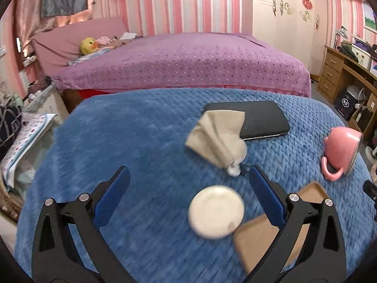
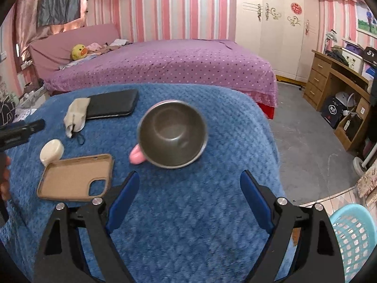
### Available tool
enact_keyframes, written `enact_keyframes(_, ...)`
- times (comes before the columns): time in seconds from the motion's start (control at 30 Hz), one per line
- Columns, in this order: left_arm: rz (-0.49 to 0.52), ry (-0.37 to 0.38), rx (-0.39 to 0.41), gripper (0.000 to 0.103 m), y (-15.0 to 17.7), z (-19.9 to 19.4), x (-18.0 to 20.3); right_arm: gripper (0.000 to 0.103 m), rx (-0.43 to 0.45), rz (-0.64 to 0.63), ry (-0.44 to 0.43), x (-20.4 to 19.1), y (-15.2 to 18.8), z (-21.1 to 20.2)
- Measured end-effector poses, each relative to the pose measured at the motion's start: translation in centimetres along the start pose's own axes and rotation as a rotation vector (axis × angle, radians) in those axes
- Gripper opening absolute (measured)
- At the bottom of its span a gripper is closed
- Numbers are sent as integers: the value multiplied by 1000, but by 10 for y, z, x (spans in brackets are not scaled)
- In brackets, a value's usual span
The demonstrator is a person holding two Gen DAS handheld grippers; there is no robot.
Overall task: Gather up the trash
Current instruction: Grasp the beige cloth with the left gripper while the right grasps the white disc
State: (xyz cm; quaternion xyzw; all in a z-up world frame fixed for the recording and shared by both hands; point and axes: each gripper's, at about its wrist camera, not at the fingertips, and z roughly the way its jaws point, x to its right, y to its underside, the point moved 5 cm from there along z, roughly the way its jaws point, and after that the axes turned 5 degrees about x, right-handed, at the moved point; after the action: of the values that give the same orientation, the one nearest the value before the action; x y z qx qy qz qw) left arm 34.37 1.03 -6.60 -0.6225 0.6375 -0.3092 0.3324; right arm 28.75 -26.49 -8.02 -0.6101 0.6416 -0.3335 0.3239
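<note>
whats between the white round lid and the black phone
The crumpled beige cloth lies between the white round lid and black phone, overlapping the phone's edge; clearest in the left wrist view.

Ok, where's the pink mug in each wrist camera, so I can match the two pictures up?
Left wrist: the mug lies on its side at the far right edge, on the blue blanket.
Right wrist: the mug is at centre, just ahead of the open jaws, its steel inside facing the camera.
Shared landmark: the black phone, with a beige cloth overlapping one end.
</note>
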Motion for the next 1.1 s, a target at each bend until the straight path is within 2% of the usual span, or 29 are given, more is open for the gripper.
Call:
enact_keyframes(0.1, -19, 28, -34, 89, -4, 24, 9, 85, 0, 18, 13, 9, -3, 2)
enact_keyframes(0.23, -20, 52, -86, 73, -4, 53, 22, 85, -6, 26, 41, 23, -4, 5)
enact_keyframes(0.3, -19, 72, -105, 58, -5, 63, 25, 85, -12, 33, 50, 29, -4, 7)
enact_keyframes(0.37, -25, 116, -132, 29, -3, 71, 27, 85, -14, 38, 53, 32, -4, 8)
enact_keyframes(0.47, -23, 126, -119, 16, -3, 65, 24, 85, -15, 31, 46, 26, -6, 9)
enact_keyframes(0.53, -15, 108, -111, 15, -1, 54, 16, 85, -9, 24, 33, 18, -9, 8)
enact_keyframes(0.63, -54, 100, -95, 14, 4, 25, -9, 85, 7, 2, 5, -3, -13, 3)
enact_keyframes(0.7, -52, 51, -70, 14, 10, 3, -29, 85, 14, -13, -20, -20, -14, 1)
enact_keyframes(0.73, -57, 24, -61, 14, 16, -12, -42, 85, 19, -25, -44, -34, -14, 0)
enact_keyframes(0.83, -98, 12, -54, 14, 33, -40, -66, 85, 7, -43, -113, -68, -13, 4)
enact_keyframes(0.97, -195, 6, -37, 14, 56, -61, -94, 85, -19, -91, -174, -118, -11, 14)
enact_keyframes(1.03, -202, -19, -15, 14, 66, -62, -104, 85, -30, -110, -221, -147, -14, 20)
enact_keyframes(1.1, -205, -46, -39, 14, 70, -54, -113, 85, -43, -160, -259, -179, -14, 26)
